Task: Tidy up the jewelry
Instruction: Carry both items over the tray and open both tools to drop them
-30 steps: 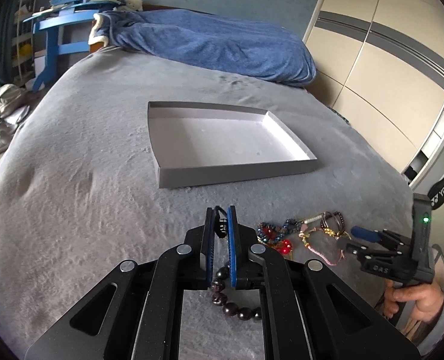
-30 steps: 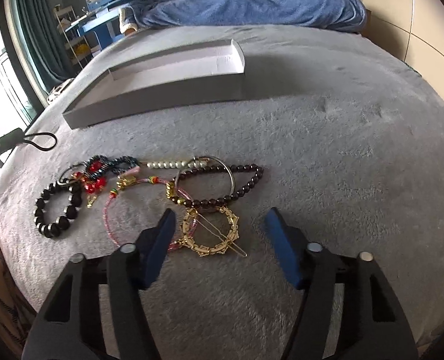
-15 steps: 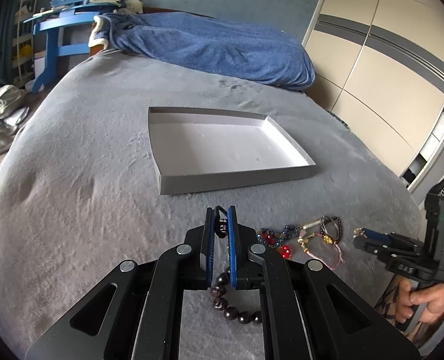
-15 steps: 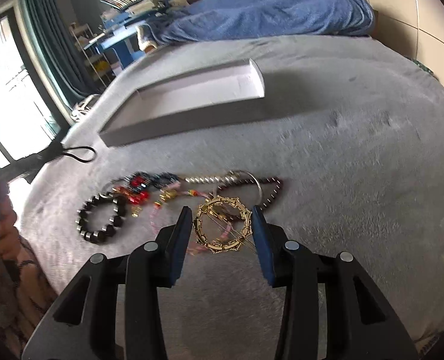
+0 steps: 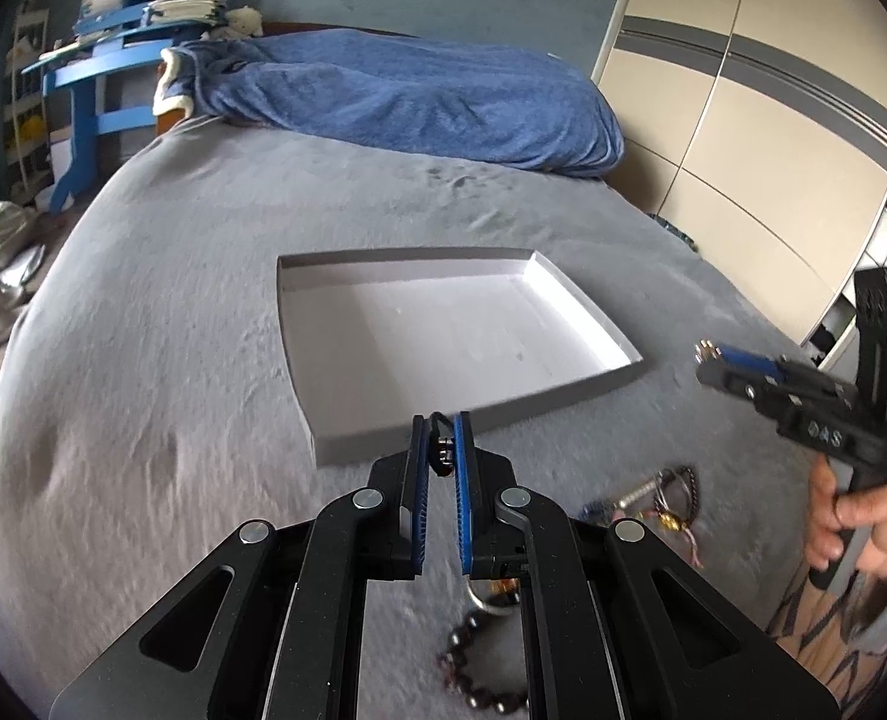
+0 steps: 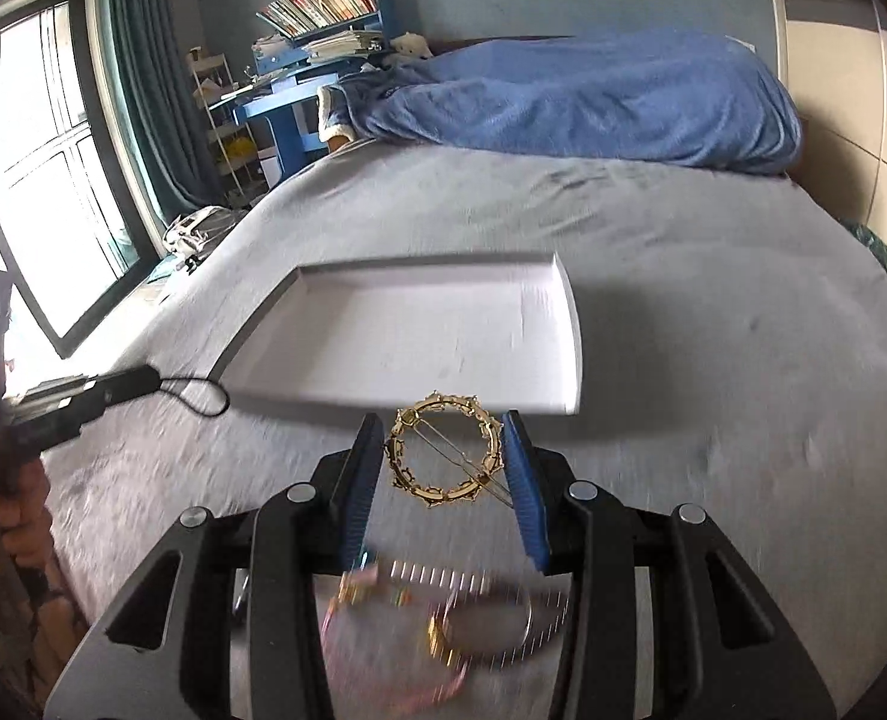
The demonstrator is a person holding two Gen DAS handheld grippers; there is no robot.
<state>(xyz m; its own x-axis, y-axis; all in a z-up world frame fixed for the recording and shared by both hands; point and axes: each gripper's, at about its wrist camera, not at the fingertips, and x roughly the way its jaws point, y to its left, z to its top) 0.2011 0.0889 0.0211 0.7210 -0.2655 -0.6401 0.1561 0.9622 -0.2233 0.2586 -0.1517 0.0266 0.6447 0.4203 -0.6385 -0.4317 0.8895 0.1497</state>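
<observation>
A shallow white tray (image 5: 575, 294) lies on the grey bed; it also shows in the right wrist view (image 6: 569, 312). My left gripper (image 5: 442, 456) is shut on a small dark piece with a thin black loop (image 5: 442, 455), held just short of the tray's near wall. My right gripper (image 6: 443, 456) is shut on a gold ring-shaped hair clip (image 6: 443, 456), lifted above the bed in front of the tray. The rest of the jewelry pile (image 6: 443, 612) lies blurred below it. A dark bead bracelet (image 5: 479, 666) lies under the left gripper.
A blue blanket (image 5: 407, 96) is heaped at the far end of the bed. A wardrobe (image 5: 773, 90) stands on the right, a blue desk with books (image 5: 119, 48) and a window (image 6: 41, 168) on the left. The right gripper's body (image 5: 815, 408) shows at right.
My right gripper closed on the gold hair clip and lifted it off the pile toward the tray. My left gripper, shut throughout, rose and moved toward the tray.
</observation>
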